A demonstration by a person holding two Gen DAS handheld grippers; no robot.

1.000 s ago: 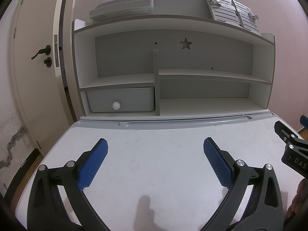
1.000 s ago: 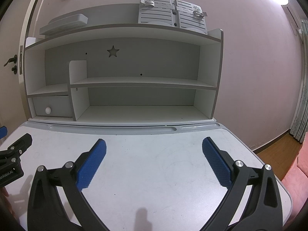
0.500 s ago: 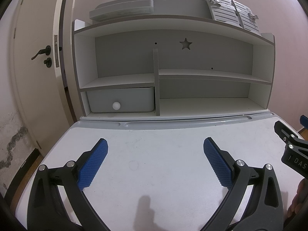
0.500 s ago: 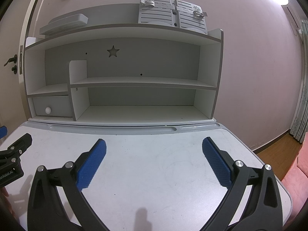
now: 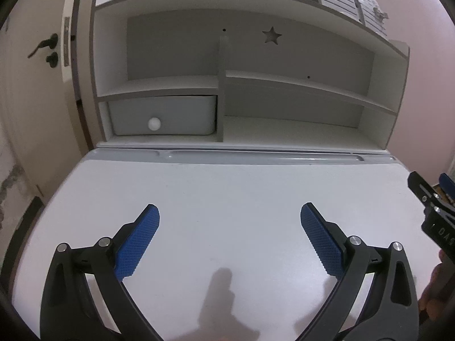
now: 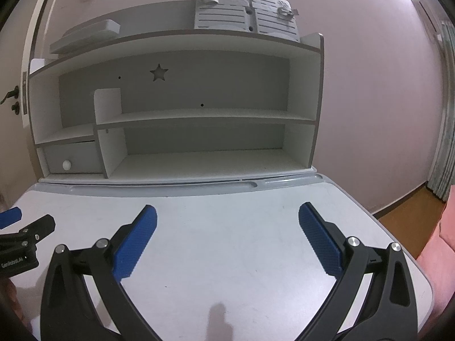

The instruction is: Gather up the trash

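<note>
While both tongs hang over the white laminate tabletop (image 5: pixel 227 199), no trash shows in either view, & no bin or bag to hold it.

Left black tongs w/ blue ribbed pads (image 5: pixel 229 213): spread wide, nothing between the pads. Right black tongs w/ blue ribbed pads (image 6: pixel 227 213): same, spread wide, nothing pinched. Each one pokes into the other's view: right tongs at 3 o'clock of the left wrist view, left tongs at 9 o'clock of the right wrist view.

At 12 o'clock stands the white-and-grey shelf unit w/ star cut-out (image 6: pixel 176 119); its open compartments hold nothing I can make out. Pale grey drawer w/ round white knob (image 5: pixel 162 119) sits pushed in at approx. 11 o'clock in the left wrist view. On top of the unit lie a flat grey tray (image 6: pixel 85 35) & a grey slatted book stand (image 6: pixel 247 14); neither reads as trash. A cream door w/ black handle (image 5: pixel 42 45) is at 10 o'clock.

Progress, as a judgement: the scene fits 2 stages. Either the trash is already gathered & gone out of frame, or it lies somewhere the cameras don't reach, e.g. floor or drawer. Pics don't settle which, so what's left can't be told.
</note>
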